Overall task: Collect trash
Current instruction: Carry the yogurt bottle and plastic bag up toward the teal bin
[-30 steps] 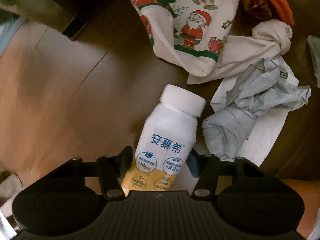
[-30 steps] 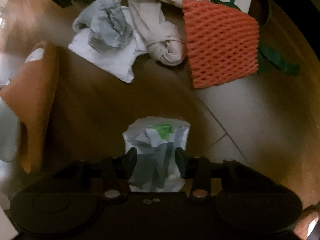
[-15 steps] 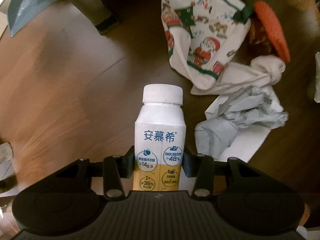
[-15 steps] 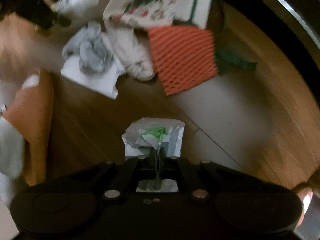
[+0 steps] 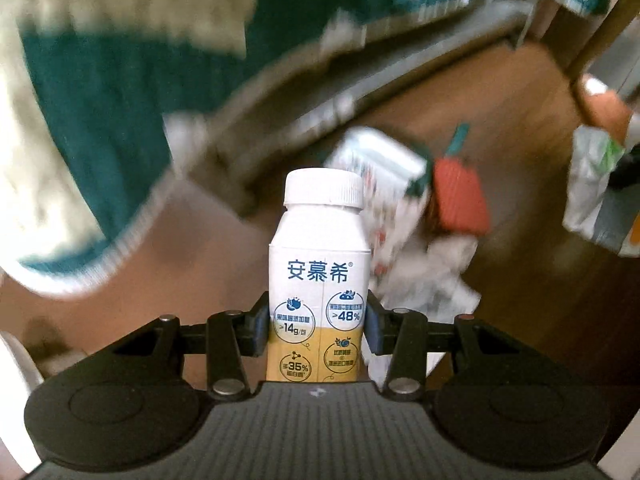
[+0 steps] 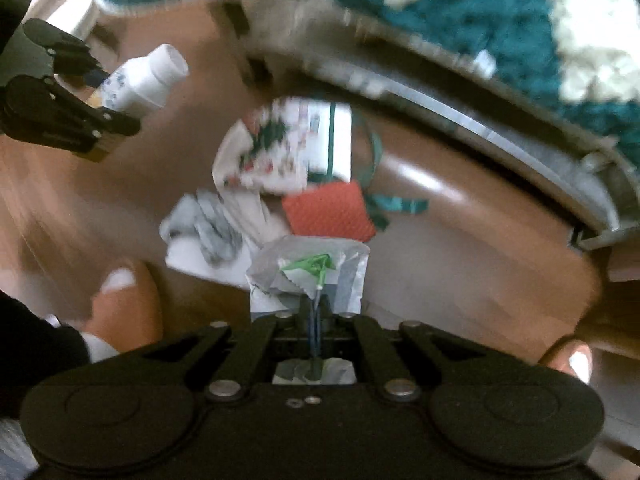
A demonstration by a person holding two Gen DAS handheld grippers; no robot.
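Left wrist view: my left gripper (image 5: 317, 330) has closed on the bottle (image 5: 318, 280) and lifted it off the floor (image 5: 520, 128); a second ago it lay there. Right gripper (image 6: 314, 330) just snapped closed, pinching the wrapper (image 6: 308, 268), also raised. Two pieces collected; the pile (image 6: 280, 184) remains at 12 o'clock. Label reads 安慕希, >14g, >48%, ≥35%.
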